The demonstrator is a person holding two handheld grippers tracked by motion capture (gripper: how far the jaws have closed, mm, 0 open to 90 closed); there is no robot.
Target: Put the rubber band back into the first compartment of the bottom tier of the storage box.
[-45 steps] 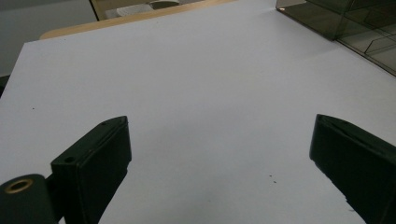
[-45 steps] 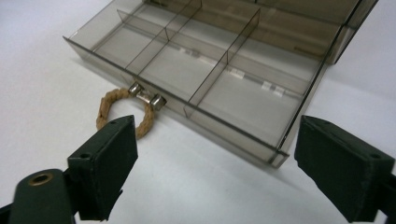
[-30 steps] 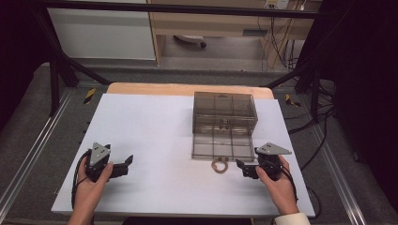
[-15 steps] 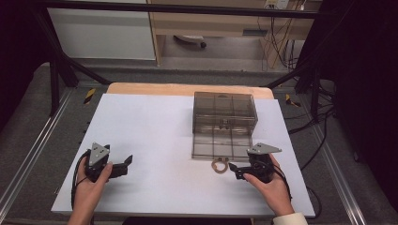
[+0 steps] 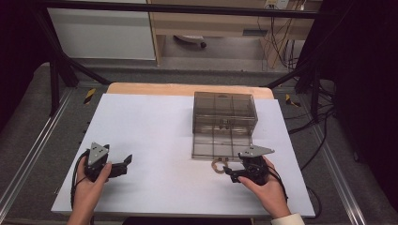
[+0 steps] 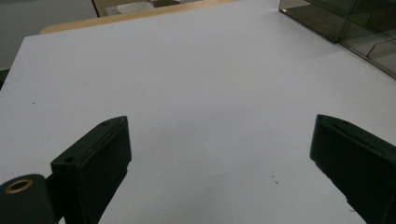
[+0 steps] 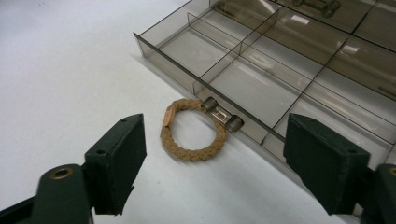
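1. The white table [image 5: 155, 140] gives you open room across the left and centre of the high view; its front edge runs just below your hands.
2. The smoky compartment box [image 5: 224, 124] sits right of centre; don't bump its open tray or front clasp.
3. Your right gripper [image 7: 212, 168] has just been closing, still wide, with nothing between the jaws; the left gripper [image 6: 219, 158] is wide and empty.
4. The braided ring [image 7: 194, 129] lies mid-frame against the tray wall; straddle one side and close.

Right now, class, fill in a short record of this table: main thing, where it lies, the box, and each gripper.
main thing: braided tan ring
where it lies: on the white table, against the front edge of the box
box: clear divided box, lid open
right gripper: open, jaws just closing a little, ring ahead, untouched
left gripper: open, nothing between jaws
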